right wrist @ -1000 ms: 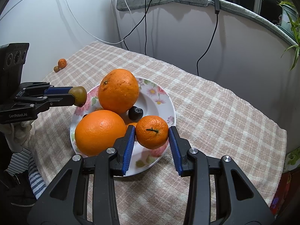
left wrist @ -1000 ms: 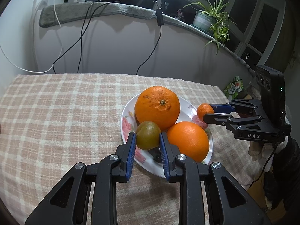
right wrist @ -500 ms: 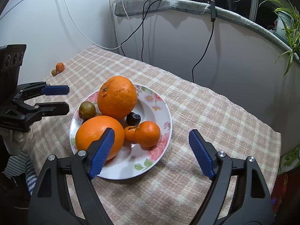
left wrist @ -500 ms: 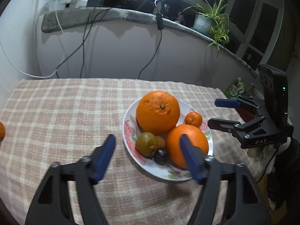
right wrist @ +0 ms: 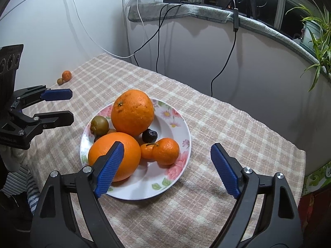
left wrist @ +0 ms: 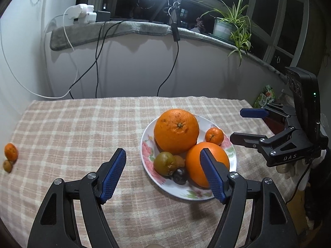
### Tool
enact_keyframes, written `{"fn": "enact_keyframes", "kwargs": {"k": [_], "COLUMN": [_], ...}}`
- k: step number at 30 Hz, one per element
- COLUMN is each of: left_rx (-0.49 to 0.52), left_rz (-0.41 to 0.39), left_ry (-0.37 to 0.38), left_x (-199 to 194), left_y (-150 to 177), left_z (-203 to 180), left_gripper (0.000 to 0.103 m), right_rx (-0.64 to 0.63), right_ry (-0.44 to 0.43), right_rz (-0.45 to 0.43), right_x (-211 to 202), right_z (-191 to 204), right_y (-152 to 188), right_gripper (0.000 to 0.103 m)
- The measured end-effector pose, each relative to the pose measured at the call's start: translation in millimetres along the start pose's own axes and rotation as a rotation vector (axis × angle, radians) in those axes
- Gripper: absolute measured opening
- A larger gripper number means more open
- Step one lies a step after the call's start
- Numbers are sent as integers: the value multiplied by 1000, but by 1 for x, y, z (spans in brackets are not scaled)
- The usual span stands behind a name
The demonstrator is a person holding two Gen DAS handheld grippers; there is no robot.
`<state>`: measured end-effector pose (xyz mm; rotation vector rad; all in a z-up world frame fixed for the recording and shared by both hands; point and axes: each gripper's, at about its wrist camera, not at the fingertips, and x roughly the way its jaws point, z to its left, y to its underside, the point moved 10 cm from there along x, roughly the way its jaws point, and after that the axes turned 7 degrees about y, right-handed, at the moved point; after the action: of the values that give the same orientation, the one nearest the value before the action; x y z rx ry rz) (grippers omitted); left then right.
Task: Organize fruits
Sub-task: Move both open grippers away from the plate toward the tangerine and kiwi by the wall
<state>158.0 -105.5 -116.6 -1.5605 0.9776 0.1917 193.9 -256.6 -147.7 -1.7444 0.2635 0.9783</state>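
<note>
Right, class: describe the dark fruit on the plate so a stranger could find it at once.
Find the floral plate on the checked cloth. The dark fruit lies among two big oranges and the mandarins. It alone is near-black, small and wrinkled.

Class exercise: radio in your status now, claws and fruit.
Left claw open, empty. Right claw just opened, empty. Plate loaded; mandarin and small fruit on tablecloth. Nothing in way.

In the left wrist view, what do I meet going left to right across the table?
Small brown fruit → loose mandarin beside it on the cloth → green-brown fruit on the plate → mandarin on the plate → right gripper, jaws open and empty.
</note>
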Motion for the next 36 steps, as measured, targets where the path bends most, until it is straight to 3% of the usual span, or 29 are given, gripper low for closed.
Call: {"fn": "enact_keyframes", "kwargs": {"k": [19,36], "left_rx": [17,-70], "left_rz": [-44,-87], "left_ry": [-33,-104], "left_x": [-20,-49], "left_y": [-5,2], "left_z": [8,74], "left_gripper": [74,74], "right_rx": [62,32], "right_ry": [-22,-121], "right_rz": [-37,-43], "right_x": [-3,13], "right_z": [9,71], "right_y": [-22,-73], "right_gripper": [88,88]}}
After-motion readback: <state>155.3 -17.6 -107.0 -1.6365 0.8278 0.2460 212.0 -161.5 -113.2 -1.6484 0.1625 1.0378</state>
